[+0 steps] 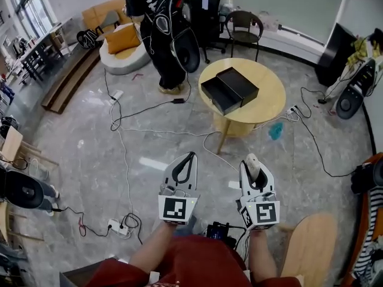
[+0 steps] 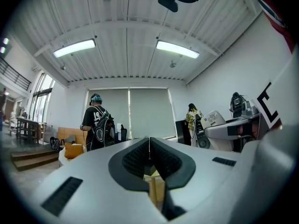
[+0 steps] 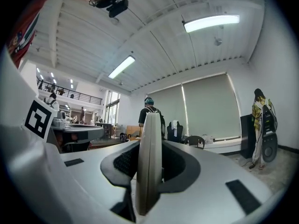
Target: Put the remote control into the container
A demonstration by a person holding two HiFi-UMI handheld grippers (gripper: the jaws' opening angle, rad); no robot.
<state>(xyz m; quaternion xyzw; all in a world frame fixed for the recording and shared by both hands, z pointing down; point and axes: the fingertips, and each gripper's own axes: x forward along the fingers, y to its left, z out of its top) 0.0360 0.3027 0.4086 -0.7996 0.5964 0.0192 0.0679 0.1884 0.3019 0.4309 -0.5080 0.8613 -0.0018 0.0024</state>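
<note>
The right gripper (image 1: 255, 175) was clamped on the remote control (image 3: 149, 157), which stood edge-on between the pads with its far end past the jaw tips, probably for an end-first insertion. The left gripper (image 1: 182, 171) was fully closed and empty, held just left of it. The container (image 1: 230, 88), a black box apparently slid open, sat on the round table (image 1: 269, 109) well apart on the far side, so a carry was judged necessary.

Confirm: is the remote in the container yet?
No, out: the right gripper holds the remote control, well short of the container on the table.
</note>
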